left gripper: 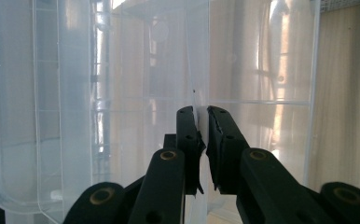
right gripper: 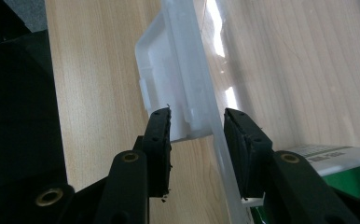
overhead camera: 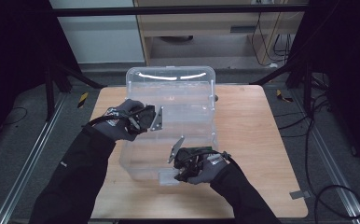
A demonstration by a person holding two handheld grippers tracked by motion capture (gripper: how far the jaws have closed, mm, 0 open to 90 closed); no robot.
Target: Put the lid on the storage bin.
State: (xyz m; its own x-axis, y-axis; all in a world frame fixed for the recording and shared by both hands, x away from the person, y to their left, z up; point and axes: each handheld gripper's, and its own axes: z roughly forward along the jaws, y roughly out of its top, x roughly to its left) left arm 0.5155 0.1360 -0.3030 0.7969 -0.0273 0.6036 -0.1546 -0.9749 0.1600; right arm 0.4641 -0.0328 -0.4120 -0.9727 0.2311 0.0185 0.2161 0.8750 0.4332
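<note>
clear plastic box (overhead camera: 171, 126) sitting mid-table (overhead camera: 252, 140), long axis away from person. left gripper (left gripper: 202, 122) clamped on thin box wall at left side, pads pressing plastic. right gripper (right gripper: 197, 135) at near end, jaws astride latch flap (right gripper: 169, 88); contact with pads unclear.

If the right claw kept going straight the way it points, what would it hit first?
Probably the white latch tab on the clear plastic storage box, already between the right claw jaws; beyond it lies the wooden table.
</note>
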